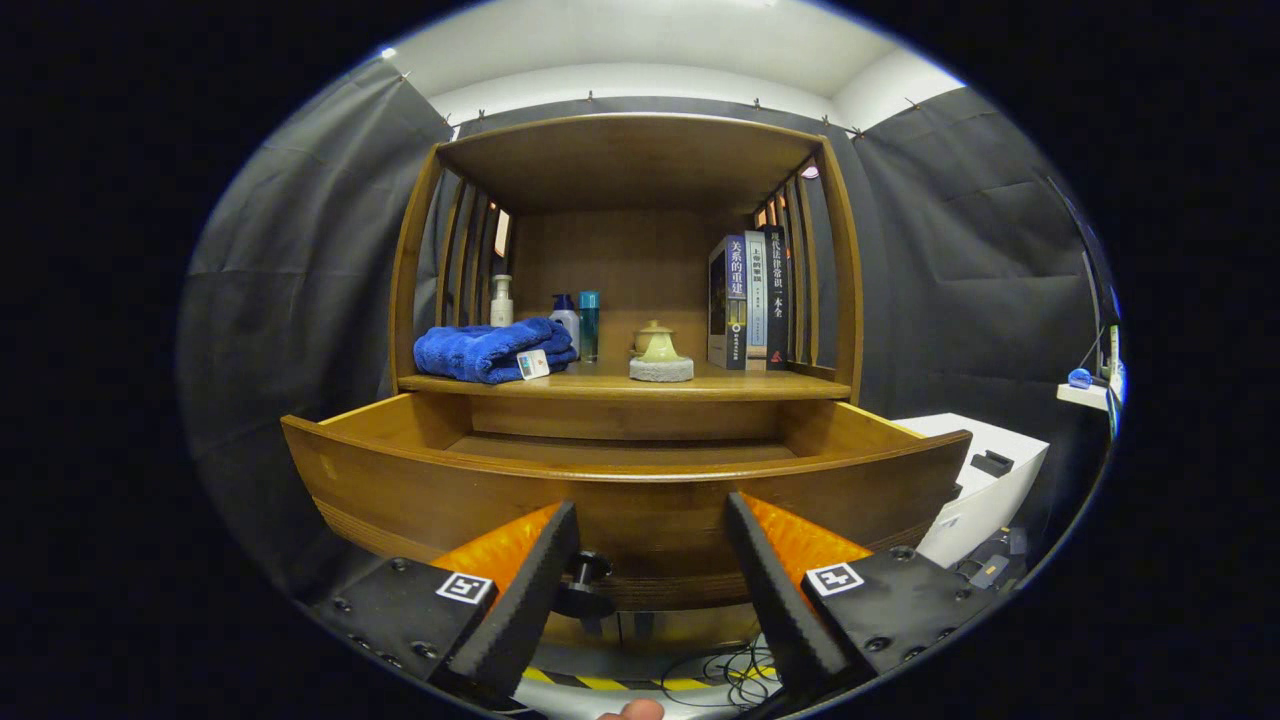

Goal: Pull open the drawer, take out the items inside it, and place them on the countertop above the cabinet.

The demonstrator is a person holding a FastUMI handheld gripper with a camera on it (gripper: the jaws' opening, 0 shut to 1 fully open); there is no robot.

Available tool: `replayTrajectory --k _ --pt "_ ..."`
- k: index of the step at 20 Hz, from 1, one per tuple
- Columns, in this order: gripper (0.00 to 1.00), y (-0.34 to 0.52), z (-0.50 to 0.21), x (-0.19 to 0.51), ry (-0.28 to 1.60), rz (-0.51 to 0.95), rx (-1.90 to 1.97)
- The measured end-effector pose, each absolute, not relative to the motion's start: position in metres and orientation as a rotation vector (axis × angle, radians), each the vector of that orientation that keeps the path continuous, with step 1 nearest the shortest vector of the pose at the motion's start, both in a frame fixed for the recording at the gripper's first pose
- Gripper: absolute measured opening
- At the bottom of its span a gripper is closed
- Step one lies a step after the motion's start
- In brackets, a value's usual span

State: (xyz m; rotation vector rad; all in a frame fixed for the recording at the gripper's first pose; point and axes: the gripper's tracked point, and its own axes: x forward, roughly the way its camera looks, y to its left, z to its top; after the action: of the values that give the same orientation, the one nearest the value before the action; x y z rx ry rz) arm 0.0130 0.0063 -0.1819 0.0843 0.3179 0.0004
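The gripper (650, 560) stands wide, its two fingers spread apart and holding nothing; between them, closer to the left finger, sits the dark knob (585, 585) of the drawer front, untouched by either finger. The drawer (620, 490) is pulled out from the wooden cabinet (840, 300), its curved front panel just ahead of the fingertips; what can be seen of its inside, the back wall and a strip of the floor, shows bare wood, and the rest is hidden behind the front panel. Above the drawer lies the countertop (720, 385); at its left edge rests a folded blue towel (490, 350) with a small tag hanging over the front edge; behind the towel, toward the back left corner, stand a pale pump bottle (501, 300), a white bottle with a blue cap (566, 318) and a teal bottle (589, 325); near the middle sits a small lidded pot (658, 345) on a grey round base (661, 370); along the right edge several books (748, 300) stand upright. Grey cloth forms the booth wall around the cabinet; a white box (985, 480) stands beside the cabinet's right side; cables (720, 665) lie on the floor beneath the drawer.
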Motion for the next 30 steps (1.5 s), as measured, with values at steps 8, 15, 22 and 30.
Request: replayTrajectory --k 8,15,22,30 --pt "0.99 0.010 -0.180 0.048 0.310 0.003 0.108" --pt "0.99 0.010 -0.190 0.084 0.307 0.005 0.101" --pt "0.98 0.007 -0.204 0.121 0.325 0.009 0.054" --pt "0.98 0.008 -0.209 0.160 0.322 0.008 0.053"
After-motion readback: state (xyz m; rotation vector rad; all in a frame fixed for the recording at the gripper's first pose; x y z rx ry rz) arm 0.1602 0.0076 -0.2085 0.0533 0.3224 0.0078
